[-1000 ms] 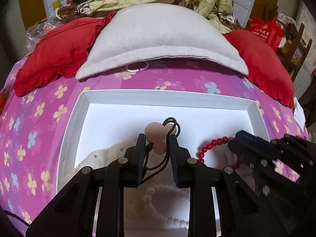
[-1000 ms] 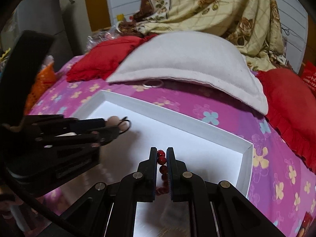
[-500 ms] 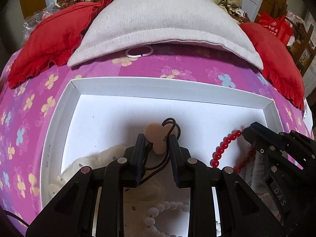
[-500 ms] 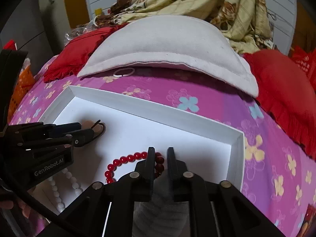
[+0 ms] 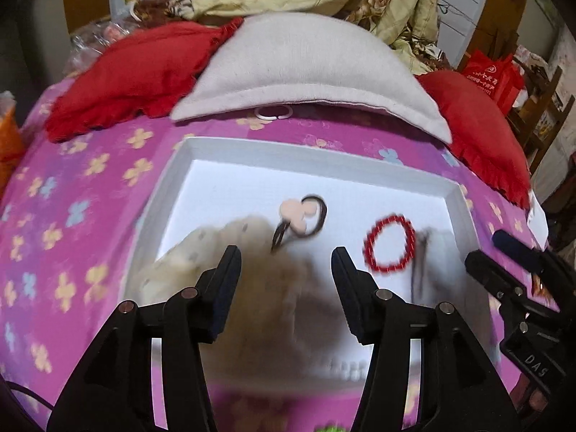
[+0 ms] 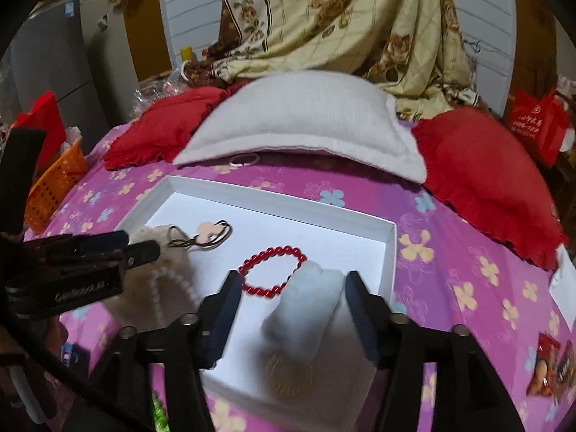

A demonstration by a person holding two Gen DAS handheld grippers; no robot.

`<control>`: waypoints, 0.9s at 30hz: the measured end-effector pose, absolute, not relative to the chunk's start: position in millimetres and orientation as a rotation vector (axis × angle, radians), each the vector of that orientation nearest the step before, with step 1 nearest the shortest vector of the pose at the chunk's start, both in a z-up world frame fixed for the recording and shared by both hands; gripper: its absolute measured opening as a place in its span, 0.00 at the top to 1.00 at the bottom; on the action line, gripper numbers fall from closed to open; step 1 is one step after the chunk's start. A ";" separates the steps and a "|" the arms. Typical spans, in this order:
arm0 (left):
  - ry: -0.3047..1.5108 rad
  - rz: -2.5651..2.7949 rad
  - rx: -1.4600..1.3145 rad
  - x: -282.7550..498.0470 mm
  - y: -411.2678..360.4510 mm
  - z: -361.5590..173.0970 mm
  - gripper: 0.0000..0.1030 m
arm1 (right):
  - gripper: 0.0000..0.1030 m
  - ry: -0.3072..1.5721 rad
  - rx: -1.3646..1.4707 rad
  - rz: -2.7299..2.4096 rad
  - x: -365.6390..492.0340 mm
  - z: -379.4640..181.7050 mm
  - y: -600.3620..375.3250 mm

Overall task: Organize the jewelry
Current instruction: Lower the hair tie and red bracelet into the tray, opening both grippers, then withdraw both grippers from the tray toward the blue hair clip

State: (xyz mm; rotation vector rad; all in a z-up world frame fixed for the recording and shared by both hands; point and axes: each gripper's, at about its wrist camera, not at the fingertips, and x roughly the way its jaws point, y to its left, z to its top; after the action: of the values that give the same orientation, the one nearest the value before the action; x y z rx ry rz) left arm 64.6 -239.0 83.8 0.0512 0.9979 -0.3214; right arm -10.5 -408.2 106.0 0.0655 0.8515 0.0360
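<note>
Both your grippers — left [image 5: 284, 261], right [image 6: 292, 286] — gape wide, holding nothing; pendant [image 5: 298, 216] and bracelet [image 6: 273, 270] lie in the tray [image 6: 273, 201].

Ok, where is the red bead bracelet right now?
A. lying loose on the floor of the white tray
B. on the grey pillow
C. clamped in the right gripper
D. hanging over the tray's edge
A: the red bead bracelet lies flat inside the white tray, and the right gripper is open with nothing between its fingers.
</note>
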 end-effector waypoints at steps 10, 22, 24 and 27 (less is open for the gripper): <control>0.949 -0.278 0.112 -32.8 -203.6 89.6 0.50 | 0.39 0.887 0.081 0.025 -71.5 98.8 -394.5; 0.944 -0.256 0.161 -114.2 -164.3 88.1 0.50 | 0.38 0.964 0.138 -0.027 -118.8 85.0 -392.0; 0.937 -0.264 0.150 -120.2 -160.5 92.9 0.49 | 0.38 0.965 0.141 -0.022 -120.6 87.7 -388.0; 0.914 -0.251 0.170 -128.4 -158.0 98.9 0.49 | 0.38 0.954 0.150 -0.017 -125.8 93.7 -382.7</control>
State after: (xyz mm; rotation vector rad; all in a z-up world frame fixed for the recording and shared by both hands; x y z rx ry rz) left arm -128.4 -158.0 98.9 0.1700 0.9141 -0.2508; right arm -125.8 -382.7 93.7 0.1499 0.9542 -0.0165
